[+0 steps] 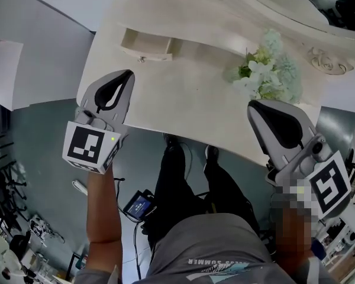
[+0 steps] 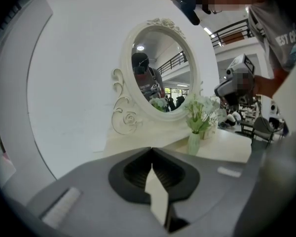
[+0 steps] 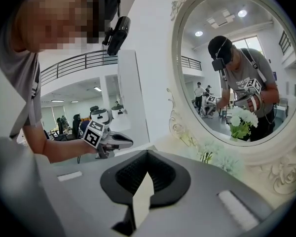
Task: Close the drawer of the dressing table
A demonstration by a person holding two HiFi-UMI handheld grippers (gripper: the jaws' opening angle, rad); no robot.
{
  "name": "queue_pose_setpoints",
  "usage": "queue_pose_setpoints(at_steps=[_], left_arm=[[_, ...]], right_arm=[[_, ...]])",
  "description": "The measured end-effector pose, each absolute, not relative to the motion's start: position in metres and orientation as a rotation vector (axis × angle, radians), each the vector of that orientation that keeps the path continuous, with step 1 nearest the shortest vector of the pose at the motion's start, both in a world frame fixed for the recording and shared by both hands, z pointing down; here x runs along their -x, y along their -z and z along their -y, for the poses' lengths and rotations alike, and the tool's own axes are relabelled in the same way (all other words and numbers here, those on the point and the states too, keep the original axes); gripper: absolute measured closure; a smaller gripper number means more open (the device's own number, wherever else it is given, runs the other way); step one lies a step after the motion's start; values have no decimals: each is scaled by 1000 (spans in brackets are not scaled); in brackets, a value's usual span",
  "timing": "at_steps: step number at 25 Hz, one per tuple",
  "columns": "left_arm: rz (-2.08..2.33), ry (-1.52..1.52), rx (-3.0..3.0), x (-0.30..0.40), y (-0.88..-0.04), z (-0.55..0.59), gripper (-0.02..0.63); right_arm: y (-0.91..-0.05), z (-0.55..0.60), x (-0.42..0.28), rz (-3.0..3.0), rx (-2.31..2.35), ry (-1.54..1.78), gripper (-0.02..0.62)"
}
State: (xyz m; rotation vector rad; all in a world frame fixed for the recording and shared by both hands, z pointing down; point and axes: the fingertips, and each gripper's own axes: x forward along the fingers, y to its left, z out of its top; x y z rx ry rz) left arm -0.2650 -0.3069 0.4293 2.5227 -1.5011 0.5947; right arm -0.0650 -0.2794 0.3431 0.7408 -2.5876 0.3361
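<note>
Head view: left gripper [image 1: 125, 78], jaws together and empty, hangs near the drawer [image 1: 147, 47], which stands pulled out over the dressing table [image 1: 183, 99]. The right gripper [image 1: 255, 108], likewise closed, is well right of the drawer. It looks light, rigid and easy-sliding, so push its front by the knob [image 1: 142, 58].

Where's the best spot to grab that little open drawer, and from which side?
Take the drawer by the small knob on its front, coming from the person's side. It is pulled out toward the person, so the front faces that way. The left gripper is nearest; its jaws are shut, so pushing flat on the front would probably work too.
</note>
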Motion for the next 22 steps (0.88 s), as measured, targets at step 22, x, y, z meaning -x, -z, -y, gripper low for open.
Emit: queue_pose_setpoints(at_steps=[22], left_arm=[[1467, -648, -2458, 282, -521, 340, 601]], right_arm=[[-398, 283, 79, 2553, -734, -430, 594]])
